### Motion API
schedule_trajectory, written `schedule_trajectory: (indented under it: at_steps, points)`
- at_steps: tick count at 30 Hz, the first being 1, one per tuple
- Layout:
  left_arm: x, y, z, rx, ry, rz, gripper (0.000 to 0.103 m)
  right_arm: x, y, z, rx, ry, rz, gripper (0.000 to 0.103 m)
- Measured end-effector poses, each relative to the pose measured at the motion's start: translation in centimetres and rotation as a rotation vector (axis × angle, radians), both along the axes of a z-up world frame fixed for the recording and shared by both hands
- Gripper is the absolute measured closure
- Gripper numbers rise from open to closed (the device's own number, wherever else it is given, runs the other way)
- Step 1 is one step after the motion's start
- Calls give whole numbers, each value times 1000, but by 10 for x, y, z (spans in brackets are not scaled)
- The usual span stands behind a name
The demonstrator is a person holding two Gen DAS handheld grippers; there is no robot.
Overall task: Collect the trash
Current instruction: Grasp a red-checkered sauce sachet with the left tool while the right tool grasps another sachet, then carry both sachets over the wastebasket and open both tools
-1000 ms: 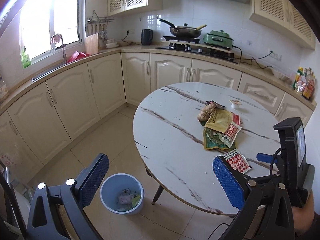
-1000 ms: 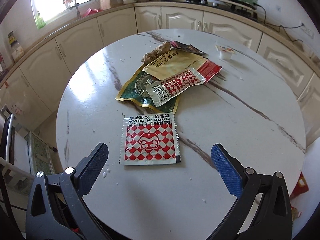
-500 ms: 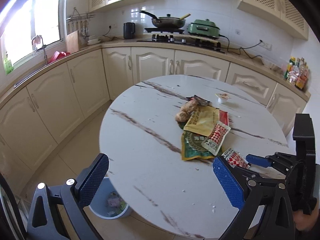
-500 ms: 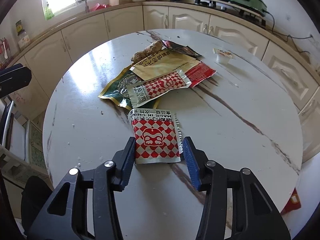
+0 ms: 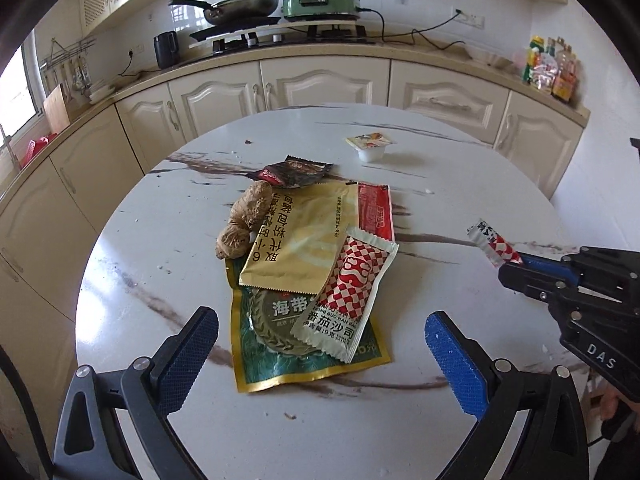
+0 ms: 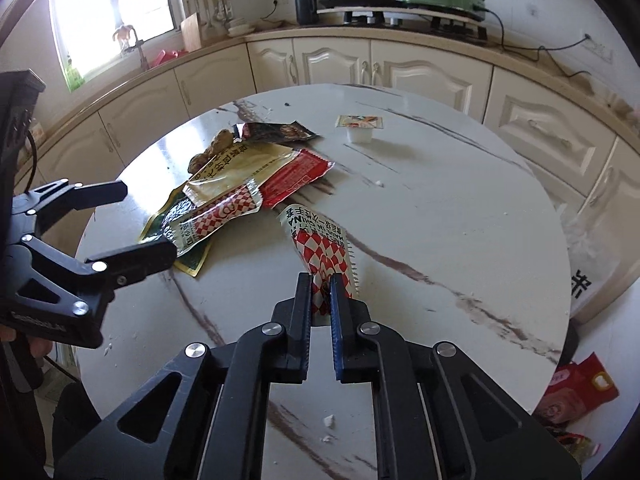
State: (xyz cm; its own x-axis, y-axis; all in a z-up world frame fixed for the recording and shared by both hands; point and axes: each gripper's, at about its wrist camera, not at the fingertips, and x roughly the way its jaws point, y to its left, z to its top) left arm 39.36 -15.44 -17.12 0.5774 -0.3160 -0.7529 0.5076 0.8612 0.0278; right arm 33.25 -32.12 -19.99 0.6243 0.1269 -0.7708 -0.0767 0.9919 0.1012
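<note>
My right gripper (image 6: 320, 288) is closing its jaws tight, and the pads press on a red-and-white checked packet (image 6: 320, 240), crumpled and lifted off the round marble table (image 6: 460, 216). The left wrist view shows that packet (image 5: 490, 240) sticking out of the right gripper (image 5: 516, 264). My left gripper (image 5: 320, 336) hangs open just over a pile of wrappers: a green seaweed packet (image 5: 280, 344), a gold packet (image 5: 304, 236), a checked sachet (image 5: 352, 280) and a red packet (image 5: 374, 208). A ginger root (image 5: 244, 220) and a dark wrapper (image 5: 292, 170) lie behind them.
A small sealed cup (image 5: 370, 146) stands alone toward the table's far side. Cream cabinets and a counter with a stove (image 5: 280, 32) curve around behind. A red bag (image 6: 576, 392) lies on the floor to the right of the table.
The right gripper went from wide open to shut on the checked packet and raised it. The left gripper swung from above the floor bin to over the wrapper pile.
</note>
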Motion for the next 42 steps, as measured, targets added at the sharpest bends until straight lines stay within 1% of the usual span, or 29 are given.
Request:
schedule_trajectory:
  at_steps: [2, 4, 5, 6, 8, 10, 11, 12, 13, 16, 20, 22, 25, 31, 33, 37, 40, 42]
  points:
    - [14, -10, -8, 5, 15, 0, 7, 3, -3, -1, 9, 1, 0, 94]
    - [28, -19, -15, 30, 32, 4, 24, 6, -6, -2, 16, 1, -1, 94]
    - [33, -21, -20, 40, 46, 6, 29, 8, -7, -3, 20, -2, -1, 93]
    - [38, -25, -24, 44, 57, 10, 37, 9, -8, -3, 23, -3, -1, 93]
    - [38, -29, -27, 55, 43, 5, 38, 11, -8, -4, 29, -4, -1, 93]
    - [35, -34, -28, 50, 36, -20, 48, 12, -9, -6, 33, -5, 1, 93]
    - [35, -36, -30, 51, 29, -33, 50, 13, -9, -6, 36, -6, 1, 93]
    - [32, -36, -28, 50, 24, -56, 62, 13, -9, -7, 37, -7, 0, 93]
    - [28, -37, -28, 40, 19, -78, 79, 13, -9, -7, 38, -7, 0, 93]
    - [24, -37, -30, 24, 19, -93, 87, 12, -9, -8, 38, -9, -3, 93]
    - [22, -28, -26, -34, 46, -88, 92, 8, -6, -5, 36, -15, -5, 93]
    - [22, -22, -23, -60, 40, -77, 94, 6, -4, -4, 33, -17, -4, 93]
    - [14, -13, -17, -102, 42, -78, 95, 3, -1, 1, 32, -23, -3, 94]
    - [-8, 16, 0, -144, 12, -71, 95, -5, 17, 18, 36, -47, 21, 96]
    - [-12, 34, 10, -156, 4, -64, 95, -7, 28, 26, 30, -61, 38, 96]
    - [-37, 81, 29, -182, -21, -25, 94, -9, 56, 38, 32, -80, 78, 96]
    - [-57, 122, 36, -206, -32, 11, 94, -9, 88, 46, 35, -94, 124, 96]
    - [-70, 153, 40, -213, -45, 41, 94, -8, 117, 51, 40, -102, 172, 96]
